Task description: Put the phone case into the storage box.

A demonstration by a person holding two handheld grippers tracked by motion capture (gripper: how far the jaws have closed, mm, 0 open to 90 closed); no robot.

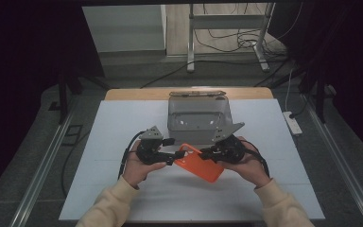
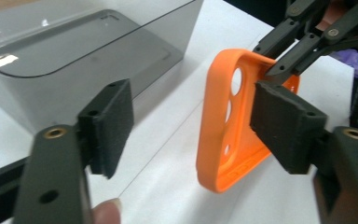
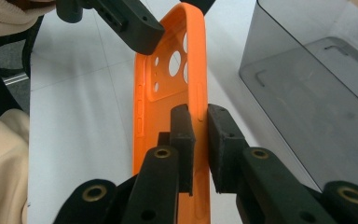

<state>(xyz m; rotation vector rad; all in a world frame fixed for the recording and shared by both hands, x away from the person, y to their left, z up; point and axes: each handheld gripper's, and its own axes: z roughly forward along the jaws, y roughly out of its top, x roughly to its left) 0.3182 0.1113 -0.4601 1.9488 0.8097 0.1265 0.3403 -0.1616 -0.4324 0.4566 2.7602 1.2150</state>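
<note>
An orange phone case point(image 1: 201, 163) hangs tilted just above the white table top point(image 1: 123, 123), in front of a grey see-through box point(image 1: 198, 118). My right gripper point(image 1: 207, 152) is shut on it: in the right gripper view the two pads point(image 3: 200, 135) pinch the case's long side wall point(image 3: 168, 93). My left gripper point(image 1: 172, 158) is open at the case's camera-hole end. In the left gripper view its pads point(image 2: 193, 126) stand wide apart, with the case point(image 2: 219, 140) between them and close against the right-hand pad point(image 2: 284, 126). Whether that pad touches it I cannot tell.
The grey box point(image 2: 74, 60) stands open-topped at the table's back middle, close behind both grippers. A wooden strip point(image 1: 123, 93) borders the far edge. A power strip point(image 1: 293, 123) and cables lie on the floor to the right. Cream sleeves point(image 1: 108, 203) come in from the bottom.
</note>
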